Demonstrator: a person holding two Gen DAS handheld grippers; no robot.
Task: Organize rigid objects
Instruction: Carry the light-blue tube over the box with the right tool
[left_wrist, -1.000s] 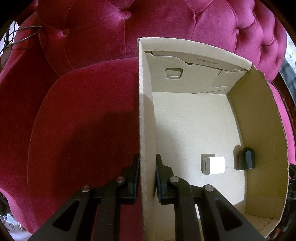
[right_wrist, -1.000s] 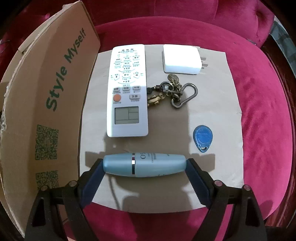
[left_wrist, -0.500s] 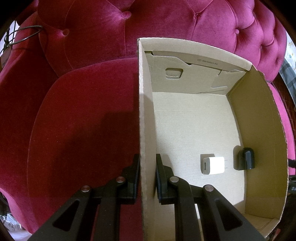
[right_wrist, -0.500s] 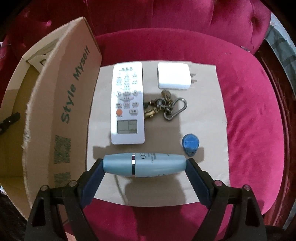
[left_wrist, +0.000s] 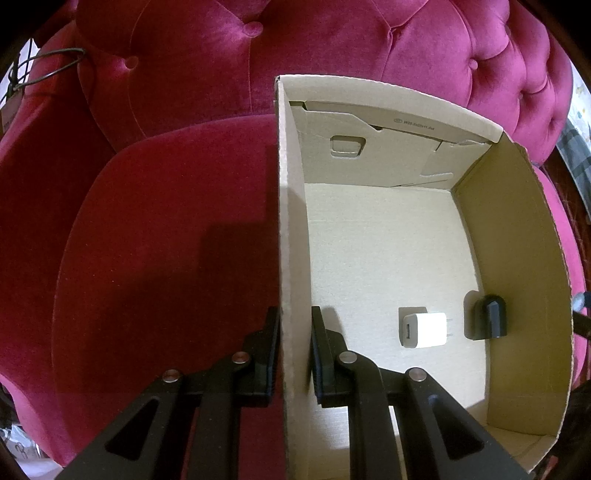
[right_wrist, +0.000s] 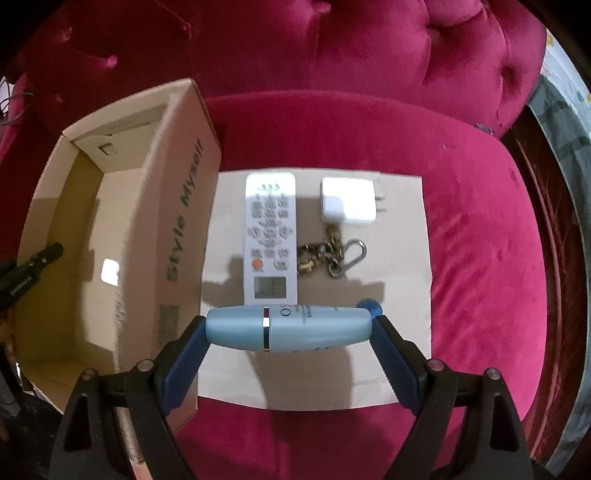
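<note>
My right gripper (right_wrist: 290, 328) is shut on a light blue bottle (right_wrist: 288, 326), gripped end to end and held above the paper sheet (right_wrist: 399, 295). On the sheet lie a white remote (right_wrist: 270, 236), a white charger (right_wrist: 349, 199), a keychain (right_wrist: 332, 254) and a blue tag (right_wrist: 369, 305), mostly hidden behind the bottle. My left gripper (left_wrist: 293, 354) is shut on the left wall of the cardboard box (left_wrist: 290, 221). Inside the box lie a small white charger (left_wrist: 424, 329) and a black plug (left_wrist: 489, 315).
Everything rests on a crimson velvet sofa (right_wrist: 480, 221) with a tufted back (left_wrist: 332, 44). The box (right_wrist: 177, 221) stands left of the sheet, its open top in view. A wire loop (left_wrist: 44, 70) hangs at the sofa's far left.
My right gripper has risen with the blue bottle, so the sheet's items look smaller and the box's inside has come into view. The left gripper and box have not moved.
</note>
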